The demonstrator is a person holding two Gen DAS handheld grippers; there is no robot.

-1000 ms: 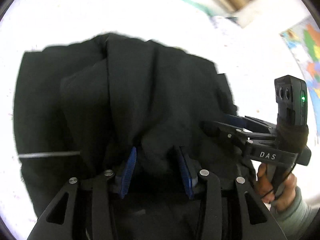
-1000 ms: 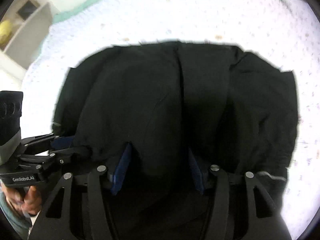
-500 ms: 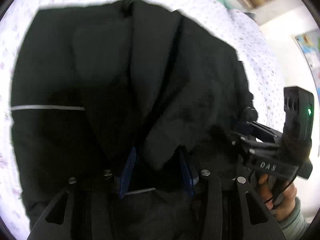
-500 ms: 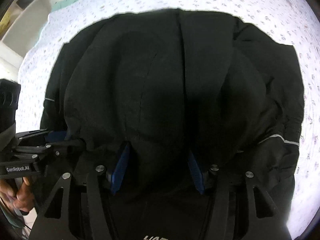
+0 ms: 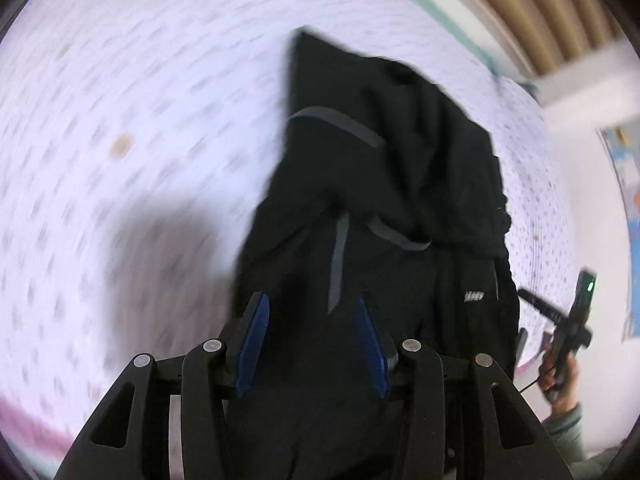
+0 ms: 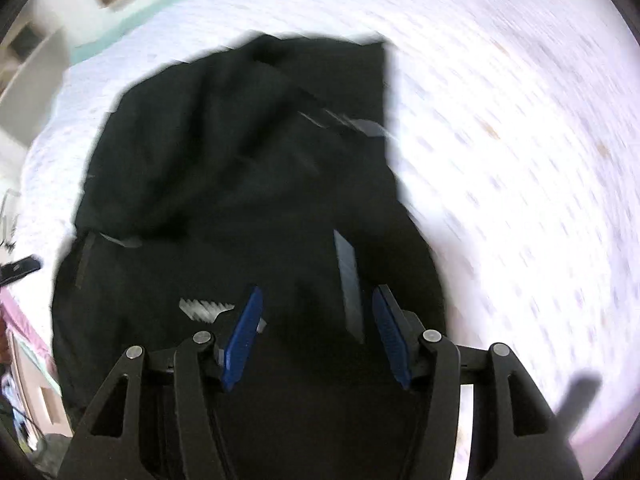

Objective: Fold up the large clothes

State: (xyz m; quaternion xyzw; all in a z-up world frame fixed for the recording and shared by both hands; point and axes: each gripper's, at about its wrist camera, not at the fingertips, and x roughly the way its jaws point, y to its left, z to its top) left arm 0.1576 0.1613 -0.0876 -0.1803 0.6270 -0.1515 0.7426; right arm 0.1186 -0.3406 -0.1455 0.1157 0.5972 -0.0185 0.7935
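A black jacket with grey reflective stripes (image 5: 384, 208) lies bunched on the white patterned bedspread (image 5: 140, 120). It also fills the right wrist view (image 6: 224, 184). My left gripper (image 5: 312, 320) stands open over the jacket's near part, with dark cloth showing between its blue pads. My right gripper (image 6: 316, 320) is open the same way over the jacket, a grey stripe (image 6: 348, 280) between its fingers. The right gripper also shows in the left wrist view at the right edge (image 5: 532, 300), held in a hand. Both views are motion-blurred.
The white dotted bedspread (image 6: 500, 140) spreads around the jacket on both sides. A green border (image 5: 420, 8) runs along its far edge, with a tan slatted wall (image 5: 520, 0) behind. Shelves (image 6: 32, 60) stand at the far left in the right wrist view.
Both grippers have let go of the folded-over cloth and drawn back. The jacket now lies narrower, with bare bedspread showing beside it. The right gripper has moved away to the right.
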